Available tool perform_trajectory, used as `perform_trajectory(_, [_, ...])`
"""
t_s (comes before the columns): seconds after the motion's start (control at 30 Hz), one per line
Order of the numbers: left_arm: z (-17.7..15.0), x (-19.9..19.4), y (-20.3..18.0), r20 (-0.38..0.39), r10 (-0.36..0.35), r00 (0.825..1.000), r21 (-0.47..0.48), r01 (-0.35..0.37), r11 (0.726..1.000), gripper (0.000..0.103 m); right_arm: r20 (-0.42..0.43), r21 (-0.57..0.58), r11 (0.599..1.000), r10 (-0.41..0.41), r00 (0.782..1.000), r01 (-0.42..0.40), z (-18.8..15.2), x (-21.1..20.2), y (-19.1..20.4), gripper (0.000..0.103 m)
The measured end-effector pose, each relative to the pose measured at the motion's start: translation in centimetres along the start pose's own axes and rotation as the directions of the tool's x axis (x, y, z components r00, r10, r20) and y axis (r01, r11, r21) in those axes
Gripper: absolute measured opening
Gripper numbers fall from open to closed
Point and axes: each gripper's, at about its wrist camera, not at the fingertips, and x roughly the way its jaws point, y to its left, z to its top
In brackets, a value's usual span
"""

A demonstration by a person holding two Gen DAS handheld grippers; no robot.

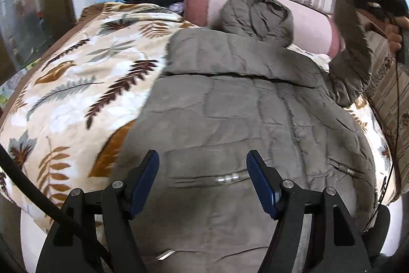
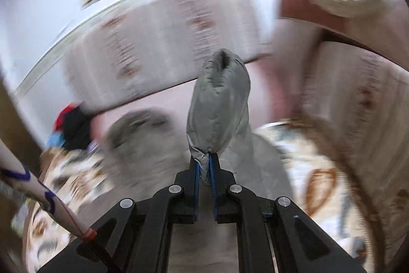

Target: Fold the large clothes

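Left wrist view looks steeply down, close over the jacket. Right wrist view faces the striped cushions; both share them

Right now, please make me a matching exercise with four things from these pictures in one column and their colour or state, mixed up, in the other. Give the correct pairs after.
Things:
1. left hand-held gripper
2. right hand-held gripper
3. jacket
4. bolster cushion

States:
A. pink, lying behind the jacket's hood
B. shut on the jacket's sleeve, lifted up
C. grey-green, quilted, spread on the leaf-pattern blanket
D. open, above the jacket, holding nothing

Pairs: 1-D, 2-B, 3-C, 4-A
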Motion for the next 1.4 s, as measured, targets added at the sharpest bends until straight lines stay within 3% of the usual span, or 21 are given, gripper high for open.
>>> perform_trajectory(0.1, [-0.5,-0.2,2.2,0.004,0.014,1.0,-0.035,-0.014,0.999,0.07,-0.067,-0.111,0.99,0.078,0.995,-0.085,-3.1,2.3,8.0,0.008])
perform_trajectory(0.23, [-1.1,-0.1,5.1,0.001,0.019,1.0,-0.095,-0.019,0.995,0.07,-0.175,-0.233,0.959,0.121,0.977,-0.16,-8.4,6.5,17.0,0.008])
perform_trajectory(0.47, [-1.7,0.4,8.1,-0.013,0.017,1.0,-0.164,-0.019,0.986,0.07,-0.332,-0.373,0.905,0.076,0.94,-0.205,-18.5,13.4,24.7,0.007])
perform_trajectory(0.63, [-1.9,1.2,9.2,-0.031,0.004,1.0,-0.202,-0.01,0.979,0.07,-0.361,-0.522,0.831,-0.012,0.932,-0.192,-22.7,15.6,25.8,0.012])
perform_trajectory(0.7, [-1.9,1.3,9.2,-0.031,0.006,0.999,-0.205,-0.012,0.979,0.07,-0.372,-0.535,0.817,0.001,0.928,-0.215,-22.7,14.6,25.5,0.025])
perform_trajectory(0.77, [-1.8,1.3,9.4,-0.026,0.007,1.0,-0.206,-0.012,0.978,0.07,-0.402,-0.493,0.824,0.069,0.913,-0.28,-21.9,13.0,24.9,0.058])
perform_trajectory(0.8, [-1.7,1.3,9.4,-0.023,0.009,1.0,-0.206,-0.013,0.978,0.07,-0.397,-0.472,0.83,0.103,0.912,-0.299,-21.4,12.1,24.6,0.063])
perform_trajectory(0.9, [-1.4,1.6,9.4,-0.02,0.016,1.0,-0.204,-0.02,0.979,0.07,-0.347,-0.435,0.845,0.162,0.924,-0.311,-19.2,9.9,23.4,0.064])
perform_trajectory(0.97, [-1.4,1.9,9.3,-0.027,0.02,0.999,-0.202,-0.025,0.979,0.07,-0.284,-0.424,0.873,0.126,0.95,-0.243,-17.6,10.2,23.0,0.064])
perform_trajectory(1.03, [-1.5,2.0,9.2,-0.037,0.023,0.999,-0.197,-0.03,0.98,0.07,-0.269,-0.403,0.895,0.082,0.96,-0.189,-16.7,11.5,22.6,0.064])
perform_trajectory(1.13, [-1.5,2.0,9.2,-0.042,0.042,0.998,-0.186,-0.049,0.981,0.07,-0.319,-0.352,0.924,0.03,0.947,-0.148,-16.5,15.2,22.3,0.063])
perform_trajectory(1.23, [-1.4,2.1,9.4,-0.052,0.059,0.997,-0.183,-0.068,0.981,0.07,-0.416,-0.346,0.925,-0.002,0.909,-0.157,-18.9,18.8,22.8,0.065])
perform_trajectory(1.33, [-1.3,2.0,9.5,-0.056,0.07,0.996,-0.186,-0.079,0.979,0.07,-0.385,-0.412,0.902,-0.042,0.922,-0.131,-20.0,18.8,23.5,0.065])
perform_trajectory(1.4, [-1.3,1.8,9.5,-0.055,0.08,0.995,-0.184,-0.089,0.979,0.07,-0.379,-0.39,0.909,-0.013,0.926,-0.147,-19.2,17.4,22.9,0.065])
